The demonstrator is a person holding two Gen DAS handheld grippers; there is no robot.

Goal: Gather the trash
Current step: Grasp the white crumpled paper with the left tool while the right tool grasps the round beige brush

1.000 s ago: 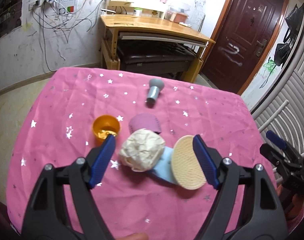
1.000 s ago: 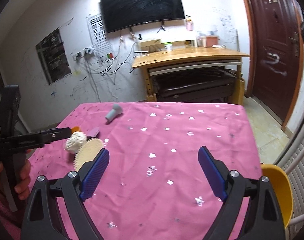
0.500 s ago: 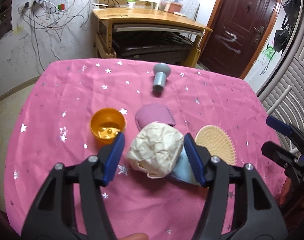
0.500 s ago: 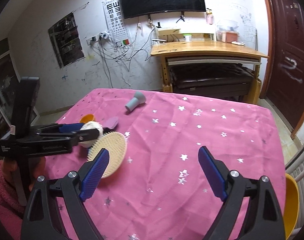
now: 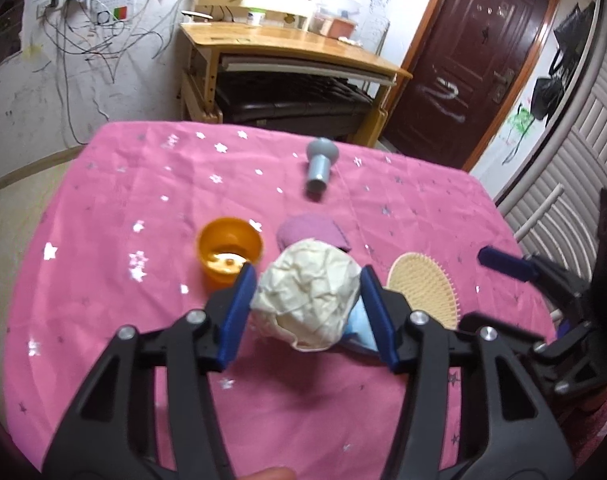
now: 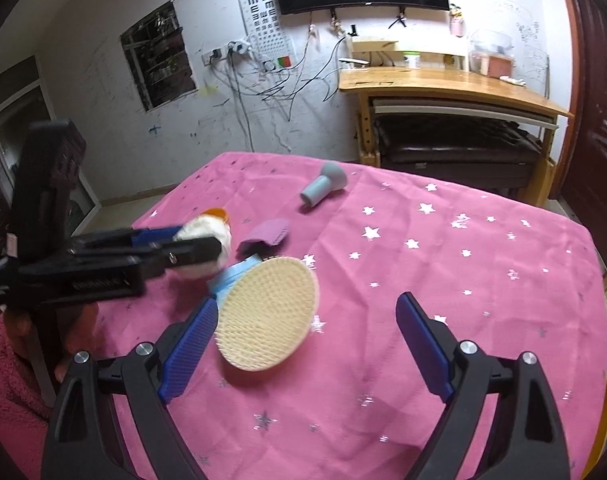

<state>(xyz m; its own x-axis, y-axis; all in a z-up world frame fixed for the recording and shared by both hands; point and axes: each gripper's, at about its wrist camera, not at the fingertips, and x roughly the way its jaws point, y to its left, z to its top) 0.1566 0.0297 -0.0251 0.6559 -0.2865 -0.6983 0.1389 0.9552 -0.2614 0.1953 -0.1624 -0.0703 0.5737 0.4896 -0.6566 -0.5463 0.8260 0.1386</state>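
Observation:
A crumpled cream paper ball (image 5: 309, 292) sits between the blue pads of my left gripper (image 5: 308, 294), which is shut on it just above the pink star cloth (image 5: 103, 240). The ball also shows in the right wrist view (image 6: 207, 236), held by the left gripper (image 6: 195, 246). My right gripper (image 6: 307, 344) is open and empty above the cloth, with a beige oval brush (image 6: 267, 316) just ahead of its left pad. The right gripper's fingertip (image 5: 503, 262) shows at the right of the left wrist view.
An orange cup (image 5: 229, 252), a purple pad (image 5: 313, 234), a light blue object (image 5: 357, 322) under the ball, the beige brush (image 5: 423, 292) and a grey-blue funnel-shaped piece (image 5: 321, 164) lie on the cloth. A yellow bin rim (image 6: 605, 420) is at the table's right edge. A wooden desk (image 6: 443, 84) stands behind.
My left gripper has closed from wide open onto the paper ball. My right gripper has moved left toward the brush and stays open.

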